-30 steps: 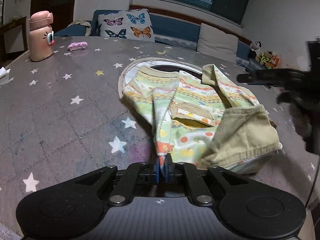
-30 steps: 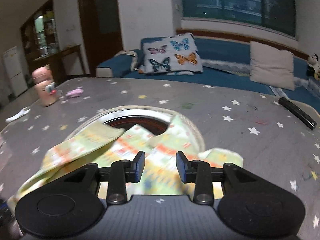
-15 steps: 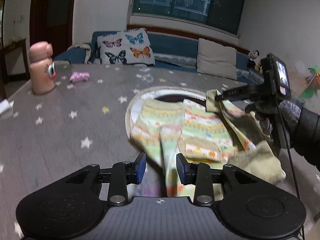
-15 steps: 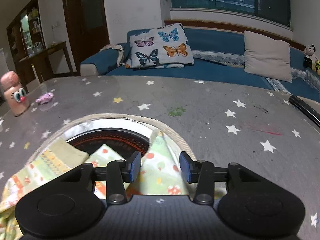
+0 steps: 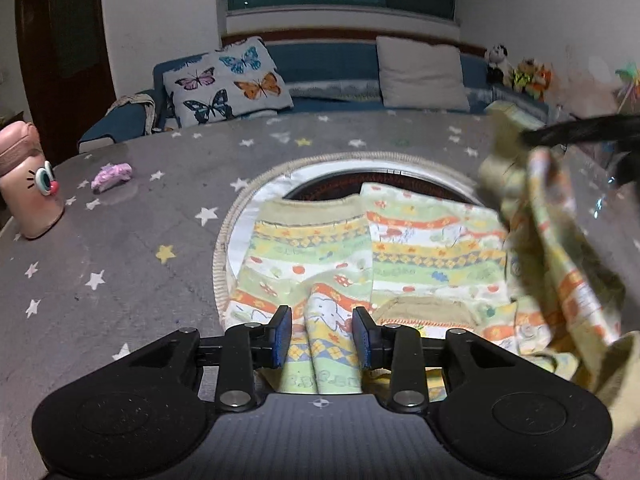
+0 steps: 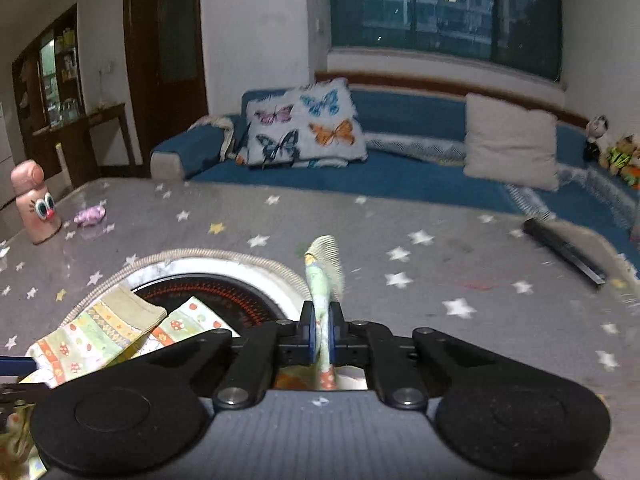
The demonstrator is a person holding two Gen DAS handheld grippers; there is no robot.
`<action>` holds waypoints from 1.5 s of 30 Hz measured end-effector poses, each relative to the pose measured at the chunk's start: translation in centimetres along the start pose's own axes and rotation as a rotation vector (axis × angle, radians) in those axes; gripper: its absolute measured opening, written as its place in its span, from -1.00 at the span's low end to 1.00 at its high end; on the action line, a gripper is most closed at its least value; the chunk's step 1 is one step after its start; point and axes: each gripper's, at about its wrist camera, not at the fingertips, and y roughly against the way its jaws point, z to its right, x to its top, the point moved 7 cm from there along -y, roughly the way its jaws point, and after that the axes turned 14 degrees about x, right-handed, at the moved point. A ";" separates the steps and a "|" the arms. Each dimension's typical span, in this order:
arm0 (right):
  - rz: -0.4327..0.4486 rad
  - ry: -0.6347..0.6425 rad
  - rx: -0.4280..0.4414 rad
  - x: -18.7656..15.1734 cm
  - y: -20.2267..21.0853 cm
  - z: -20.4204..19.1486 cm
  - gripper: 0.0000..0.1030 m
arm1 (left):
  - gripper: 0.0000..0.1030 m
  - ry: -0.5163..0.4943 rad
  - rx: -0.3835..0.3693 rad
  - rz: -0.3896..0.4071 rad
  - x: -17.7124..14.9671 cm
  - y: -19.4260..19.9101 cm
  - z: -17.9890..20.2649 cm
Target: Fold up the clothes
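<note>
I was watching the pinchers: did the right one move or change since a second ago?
Yes. The right gripper was open low over the garment; it is now shut on the garment, lifting that edge above the round table opening.

the left black two-finger gripper sits low with its blue-padded jaws parted, a fold of patterned cloth lying between them untouched by either pad. the right black two-finger gripper is raised, its blue pads pressed together on a strip of the same cloth.
</note>
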 end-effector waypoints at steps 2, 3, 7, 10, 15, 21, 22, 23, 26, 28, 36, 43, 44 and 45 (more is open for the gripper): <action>0.026 0.005 -0.016 0.1 2.3 0.4 -0.90 | -0.30 -0.011 0.003 -0.002 -0.2 -0.1 0.1; 0.040 0.007 -0.025 0.0 3.6 0.6 -0.90 | -0.30 -0.017 0.006 0.002 -0.3 -0.1 0.2; 0.085 0.004 -0.062 -0.6 8.3 1.4 -0.90 | -0.31 -0.029 0.031 0.008 -0.6 0.0 0.0; 0.116 -0.014 -0.091 -1.8 11.8 2.2 -0.90 | -0.52 -0.041 0.047 0.022 -0.9 0.2 0.0; 0.148 -0.085 -0.149 -5.1 16.8 3.7 -0.90 | -0.80 -0.036 0.081 0.047 -1.3 1.2 -0.1; 0.148 -0.164 -0.231 -9.9 20.8 5.1 -0.90 | -0.86 0.039 0.114 0.050 -2.3 3.2 -2.0; 0.148 -0.182 -0.237 -10.6 21.2 5.2 -0.90 | -0.86 0.050 0.122 0.051 -2.5 3.7 -2.5; 0.148 -0.200 -0.244 -11.3 21.5 5.3 -0.90 | -0.87 0.060 0.130 0.051 -2.9 4.1 -2.9; 0.144 -0.238 -0.266 -13.0 22.4 5.7 -0.90 | -0.88 0.090 0.158 0.036 -4.2 5.4 -4.2; 0.139 -0.265 -0.287 -14.2 22.9 6.1 -0.90 | -0.88 0.107 0.171 0.025 -5.1 6.2 -5.0; 0.095 -0.313 -0.352 -17.5 24.2 7.6 -0.88 | -0.87 0.101 0.159 -0.024 -8.4 8.9 -6.0; 0.075 -0.337 -0.423 -18.4 25.6 9.4 -0.74 | -0.57 0.093 0.162 0.000 -7.6 10.3 -6.6; 0.081 -0.326 -0.428 -18.0 25.9 9.5 -0.73 | -0.41 0.088 0.166 0.016 -7.2 10.6 -6.5; 0.087 -0.315 -0.433 -17.6 26.1 9.5 -0.73 | -0.37 0.088 0.164 0.031 -6.7 10.8 -6.5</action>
